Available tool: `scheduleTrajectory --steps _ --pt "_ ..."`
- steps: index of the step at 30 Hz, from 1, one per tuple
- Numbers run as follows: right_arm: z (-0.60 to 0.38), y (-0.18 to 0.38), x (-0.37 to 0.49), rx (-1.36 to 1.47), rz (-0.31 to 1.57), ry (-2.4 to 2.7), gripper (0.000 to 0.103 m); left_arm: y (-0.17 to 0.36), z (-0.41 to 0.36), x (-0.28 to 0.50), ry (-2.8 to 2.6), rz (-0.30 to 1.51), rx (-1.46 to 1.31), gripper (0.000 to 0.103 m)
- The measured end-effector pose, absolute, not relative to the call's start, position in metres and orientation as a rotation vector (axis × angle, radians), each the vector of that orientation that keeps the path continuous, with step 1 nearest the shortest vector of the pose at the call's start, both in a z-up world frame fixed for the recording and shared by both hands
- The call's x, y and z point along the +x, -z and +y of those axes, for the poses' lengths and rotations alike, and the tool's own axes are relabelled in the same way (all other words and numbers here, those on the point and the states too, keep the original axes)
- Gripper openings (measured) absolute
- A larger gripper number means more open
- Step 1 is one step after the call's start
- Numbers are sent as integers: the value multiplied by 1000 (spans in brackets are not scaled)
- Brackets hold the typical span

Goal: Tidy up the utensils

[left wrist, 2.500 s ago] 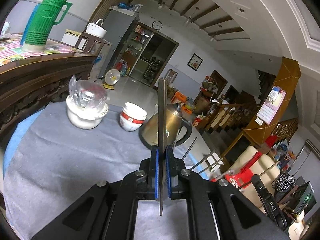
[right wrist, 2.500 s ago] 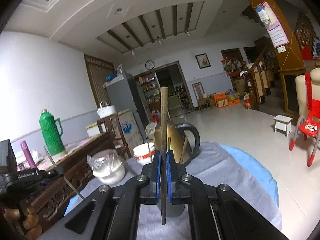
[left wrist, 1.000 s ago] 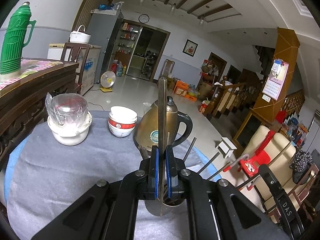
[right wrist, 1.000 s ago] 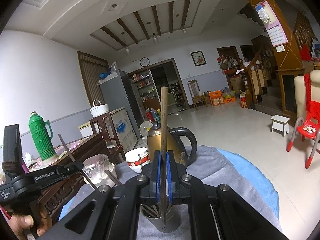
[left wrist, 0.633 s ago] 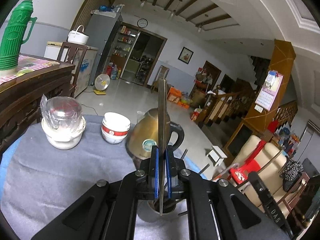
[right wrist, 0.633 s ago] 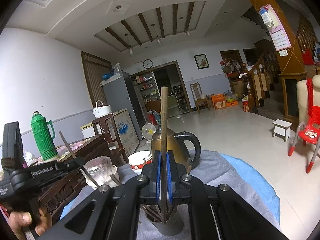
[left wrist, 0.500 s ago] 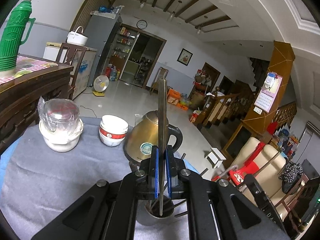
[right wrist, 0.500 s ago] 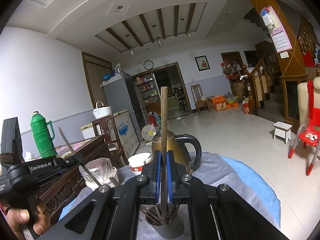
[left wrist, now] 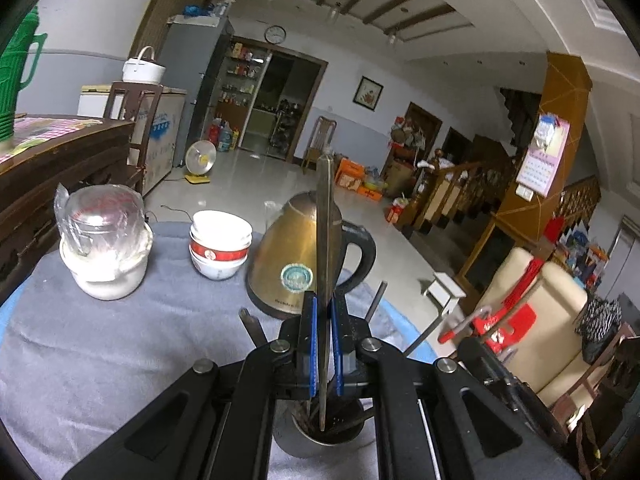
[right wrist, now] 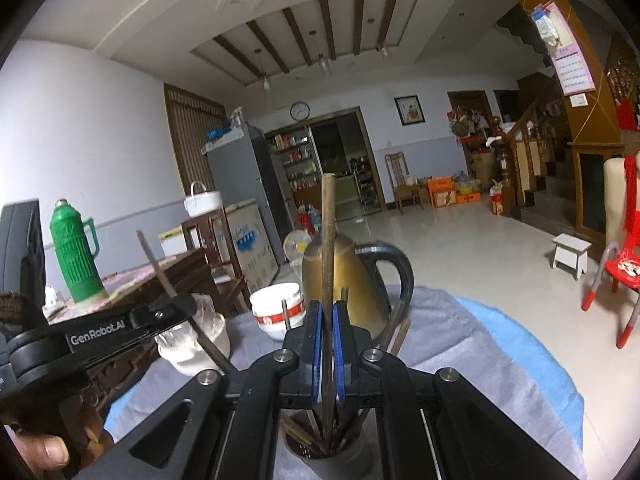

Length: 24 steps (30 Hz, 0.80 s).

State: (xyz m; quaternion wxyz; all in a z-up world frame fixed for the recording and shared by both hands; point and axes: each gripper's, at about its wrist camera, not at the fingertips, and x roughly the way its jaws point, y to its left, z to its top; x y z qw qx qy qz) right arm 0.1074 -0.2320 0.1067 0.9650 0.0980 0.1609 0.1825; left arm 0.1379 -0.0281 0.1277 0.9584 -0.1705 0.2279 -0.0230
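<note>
We see a pale tiled floor, a beamed ceiling, a wall clock above the doorway, and a wooden staircase.

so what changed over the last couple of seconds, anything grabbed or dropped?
Both grippers came down over the metal holder, which was not in view at the start. The left gripper and right gripper each stay shut on a chopstick, the lower tips now inside the holder's mouth. Nothing let go. Kettle, bowls and jar unmoved.

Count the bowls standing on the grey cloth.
2 at least: red-banded white bowls stacked beside the kettle; another may be hidden in the stack.
</note>
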Motion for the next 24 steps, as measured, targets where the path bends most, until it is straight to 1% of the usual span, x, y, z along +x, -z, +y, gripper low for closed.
scheduleTrajectory --steps 5,12,13,15,16,17,18,19,20,24 --pt "-228 -90 114 179 380 -371 6 -113 -37 145 68 515 -315 7" --pt "-225 -83 119 163 451 -377 7 -96 -38 150 53 605 -300 7" --pt "-226 -83 120 162 457 -370 7 -97 -37 148 45 610 -302 11" --pt "-229 -83 118 163 461 -356 9 -101 -33 143 36 610 -311 27" --pt "-231 -85 116 163 459 -347 11 -104 -31 140 29 608 -314 45" --pt "-231 -86 115 164 457 -340 18 -108 -29 135 16 602 -319 58" --pt "-234 -88 113 168 453 -335 36 -111 -26 132 6 591 -322 59" --pt "-237 -91 111 179 446 -333 50 -115 -24 126 -2 578 -323 59" --pt "-241 -93 107 195 431 -333 75 -119 -21 121 -4 574 -325 61" --pt "-251 -102 94 209 405 -306 76 -126 -15 108 -12 566 -333 64"
